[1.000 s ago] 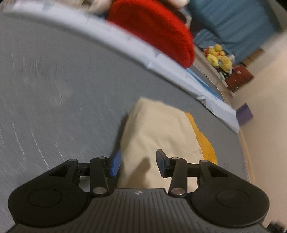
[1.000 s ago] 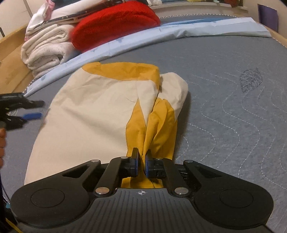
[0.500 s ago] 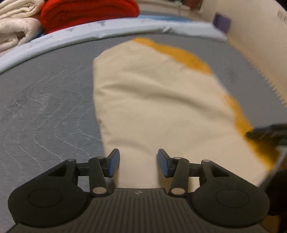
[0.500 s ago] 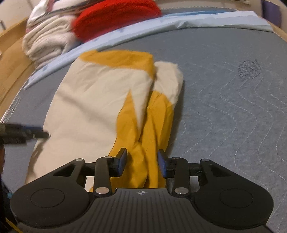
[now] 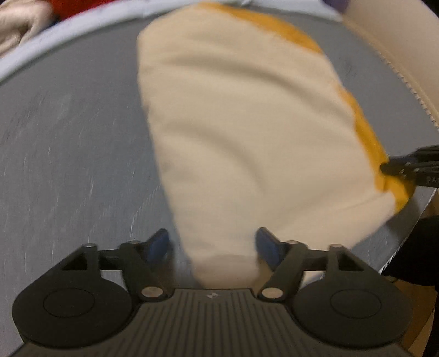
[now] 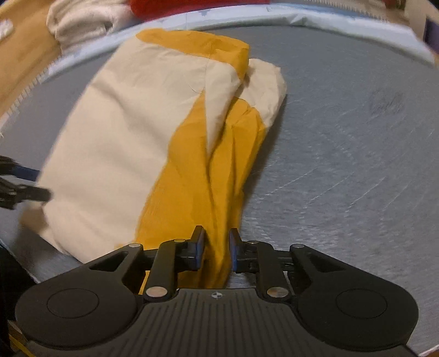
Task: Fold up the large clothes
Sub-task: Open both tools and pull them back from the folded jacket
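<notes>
So you've got the grey quilted mat [image 6: 343, 142] taking up most of both views, with the cream-and-yellow garment [image 6: 131, 131] lying folded lengthwise across the middle of it, running from the near edge toward the far side. At the far left edge there's a pile of white towels [image 6: 82, 19] with something red [image 6: 197, 4] beside it. Your right gripper [image 6: 216, 248] sits at the near end of the yellow strip with the fabric bunched between its pads, jaws closing in but a sliver of gap still showing. Your left gripper [image 5: 212, 244] straddles the near cream corner, jaws opening wide, pads not pressing on the cloth.
</notes>
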Demonstrator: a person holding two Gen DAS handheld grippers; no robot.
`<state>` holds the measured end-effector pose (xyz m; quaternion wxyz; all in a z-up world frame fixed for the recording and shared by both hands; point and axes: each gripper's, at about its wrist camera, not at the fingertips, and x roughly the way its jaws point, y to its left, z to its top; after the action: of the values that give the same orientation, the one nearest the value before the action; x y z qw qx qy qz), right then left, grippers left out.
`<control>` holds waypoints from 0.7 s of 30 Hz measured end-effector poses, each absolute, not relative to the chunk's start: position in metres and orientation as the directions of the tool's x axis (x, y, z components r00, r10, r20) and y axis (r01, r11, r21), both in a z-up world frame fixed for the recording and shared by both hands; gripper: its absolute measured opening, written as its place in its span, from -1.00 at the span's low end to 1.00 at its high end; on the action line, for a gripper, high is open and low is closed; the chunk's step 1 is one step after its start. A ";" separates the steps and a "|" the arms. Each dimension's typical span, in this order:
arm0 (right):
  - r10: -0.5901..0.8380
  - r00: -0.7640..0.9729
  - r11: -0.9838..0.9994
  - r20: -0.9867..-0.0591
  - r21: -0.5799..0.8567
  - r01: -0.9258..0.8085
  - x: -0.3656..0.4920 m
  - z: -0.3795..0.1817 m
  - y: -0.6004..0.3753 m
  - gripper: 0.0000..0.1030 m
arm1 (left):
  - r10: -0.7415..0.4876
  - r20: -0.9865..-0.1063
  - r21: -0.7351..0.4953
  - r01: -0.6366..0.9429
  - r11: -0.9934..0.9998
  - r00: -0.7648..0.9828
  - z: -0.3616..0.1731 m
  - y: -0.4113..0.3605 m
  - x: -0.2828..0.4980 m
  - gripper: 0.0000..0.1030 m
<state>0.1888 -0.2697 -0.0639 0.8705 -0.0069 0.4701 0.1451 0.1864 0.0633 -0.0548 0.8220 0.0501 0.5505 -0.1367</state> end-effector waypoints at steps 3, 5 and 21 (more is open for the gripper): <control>0.138 0.624 0.968 -0.769 -0.030 -0.251 0.174 -0.048 -0.266 -0.58 | -0.117 -0.874 -0.006 0.230 0.973 0.472 -0.024 0.061 0.161 0.51; 0.067 0.743 0.963 -0.666 -0.150 -0.222 0.153 -0.024 -0.261 -0.42 | -0.090 -0.813 0.017 0.178 0.984 0.575 0.000 0.059 0.135 0.69; 0.049 0.901 0.997 -0.431 -0.038 -0.072 -0.042 0.027 -0.239 0.98 | -0.019 -0.602 -0.066 -0.026 0.998 0.798 0.049 0.012 -0.044 0.99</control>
<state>-0.0422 -0.2393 0.0274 0.9745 -0.0264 0.2205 0.0310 -0.0437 0.0118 0.0489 0.9476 -0.0353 0.3176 0.0017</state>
